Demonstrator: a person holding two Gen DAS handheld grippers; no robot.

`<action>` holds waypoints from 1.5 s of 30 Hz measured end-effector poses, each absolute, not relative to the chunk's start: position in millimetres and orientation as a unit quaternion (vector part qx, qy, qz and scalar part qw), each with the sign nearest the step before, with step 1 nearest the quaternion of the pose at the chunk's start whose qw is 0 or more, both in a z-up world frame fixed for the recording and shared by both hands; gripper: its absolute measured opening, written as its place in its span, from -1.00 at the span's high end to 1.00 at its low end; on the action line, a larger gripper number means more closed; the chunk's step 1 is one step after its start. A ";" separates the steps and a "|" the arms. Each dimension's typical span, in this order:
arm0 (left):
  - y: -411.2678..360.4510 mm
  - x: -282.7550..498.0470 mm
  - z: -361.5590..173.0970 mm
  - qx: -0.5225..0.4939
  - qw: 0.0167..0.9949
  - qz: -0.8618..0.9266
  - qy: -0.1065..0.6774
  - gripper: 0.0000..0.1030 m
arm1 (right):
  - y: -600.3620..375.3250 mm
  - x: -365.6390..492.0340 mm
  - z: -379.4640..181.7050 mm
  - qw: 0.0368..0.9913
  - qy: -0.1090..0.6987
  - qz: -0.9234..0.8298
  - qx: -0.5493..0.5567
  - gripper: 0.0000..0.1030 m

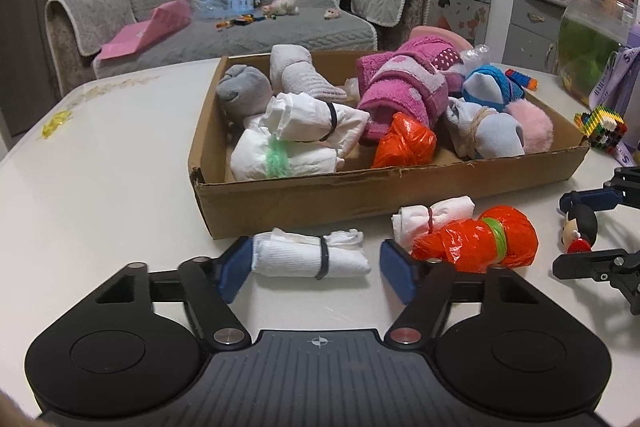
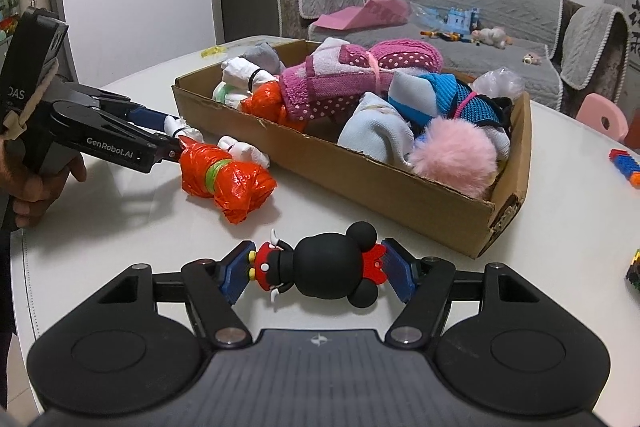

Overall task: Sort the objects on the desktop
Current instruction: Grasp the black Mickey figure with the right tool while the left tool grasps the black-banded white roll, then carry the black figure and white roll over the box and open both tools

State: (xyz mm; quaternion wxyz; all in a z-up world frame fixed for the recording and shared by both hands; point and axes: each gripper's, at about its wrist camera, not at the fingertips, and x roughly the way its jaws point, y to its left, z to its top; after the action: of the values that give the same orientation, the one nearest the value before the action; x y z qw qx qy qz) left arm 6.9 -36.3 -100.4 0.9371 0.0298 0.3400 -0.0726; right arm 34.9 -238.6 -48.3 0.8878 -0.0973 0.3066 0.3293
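My left gripper (image 1: 316, 267) is open on the table, its blue pads either side of a white rolled cloth bundle (image 1: 310, 258) tied with a black band. Right of it lie an orange plastic bundle (image 1: 478, 243) and a second white bundle (image 1: 434, 217). My right gripper (image 2: 316, 269) is open around a black mouse figurine (image 2: 320, 267) lying on its side; the pads stand close to its feet and red bow. The figurine also shows in the left wrist view (image 1: 578, 229). A cardboard box (image 1: 304, 199) holds several cloth bundles.
The white table (image 1: 100, 187) carries a colourful block toy (image 1: 602, 127), a glass jar (image 1: 592, 47) and a blue-orange toy (image 2: 626, 167) at the right. A grey sofa (image 1: 240, 23) stands behind. The box's near corner (image 2: 492, 227) is close to my right gripper.
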 end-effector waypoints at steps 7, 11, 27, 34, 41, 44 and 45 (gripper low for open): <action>-32.3 4.0 -97.1 0.027 0.937 -0.067 0.343 -0.14 | -238.7 33.2 -48.3 0.890 0.307 0.325 -0.091 -0.26; -29.0 -4.2 -95.7 0.025 0.935 -0.067 0.348 -0.12 | -239.5 32.0 -48.5 0.891 0.307 0.323 -0.086 -0.26; -1.1 -62.9 -43.5 0.041 0.946 -0.069 0.315 -0.12 | -274.3 14.0 -30.3 0.909 0.288 0.302 -0.020 -0.25; 5.0 -71.2 3.9 0.058 0.956 -0.081 0.275 -0.13 | -290.5 12.0 -0.8 0.919 0.268 0.290 -0.005 -0.25; 6.1 -45.3 49.8 0.061 0.967 -0.080 0.236 -0.13 | -300.4 23.0 51.9 0.932 0.223 0.286 0.006 -0.25; -2.5 -31.2 66.9 0.066 0.969 -0.088 0.222 -0.13 | -297.0 32.8 74.7 0.934 0.205 0.293 0.005 -0.25; -5.7 -25.8 70.8 0.066 0.969 -0.092 0.220 -0.13 | -294.4 37.8 82.5 0.934 0.201 0.295 0.002 -0.25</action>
State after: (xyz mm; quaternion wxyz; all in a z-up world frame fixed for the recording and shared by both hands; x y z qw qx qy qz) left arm -25.8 -5.7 70.8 0.9689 0.0658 0.2201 -0.0924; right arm 37.8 -294.4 82.4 0.9341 0.0025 0.2006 0.2954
